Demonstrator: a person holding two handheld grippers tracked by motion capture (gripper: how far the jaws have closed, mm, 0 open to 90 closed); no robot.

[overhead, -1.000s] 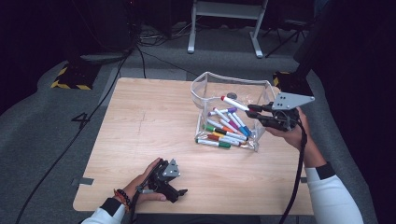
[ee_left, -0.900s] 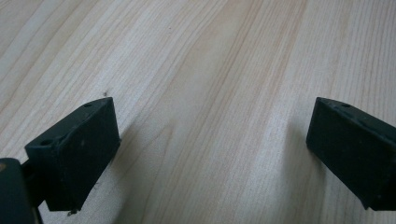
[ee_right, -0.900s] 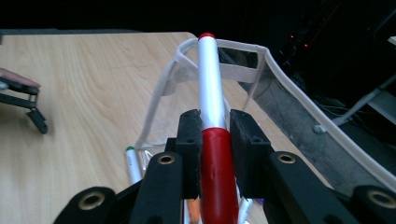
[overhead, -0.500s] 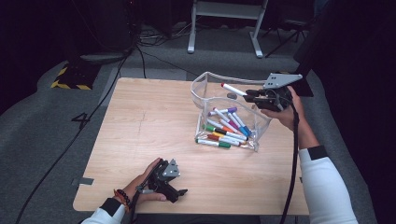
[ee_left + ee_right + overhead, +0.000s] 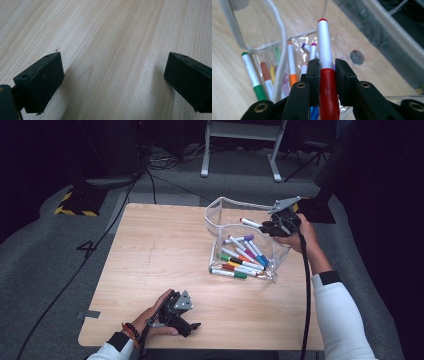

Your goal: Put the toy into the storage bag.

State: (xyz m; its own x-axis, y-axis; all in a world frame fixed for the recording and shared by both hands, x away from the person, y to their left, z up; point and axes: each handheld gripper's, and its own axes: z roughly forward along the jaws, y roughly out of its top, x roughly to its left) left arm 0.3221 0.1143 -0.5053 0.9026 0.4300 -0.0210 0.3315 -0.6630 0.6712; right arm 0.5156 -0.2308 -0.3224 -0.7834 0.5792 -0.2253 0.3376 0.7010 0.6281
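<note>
Marker (image 5: 325, 67) with a red cap sat clamped in my right gripper (image 5: 326, 68) over the clear pouch (image 5: 220, 222); my left gripper (image 5: 112, 77) rested spread wide on the table (image 5: 107, 37).
</note>
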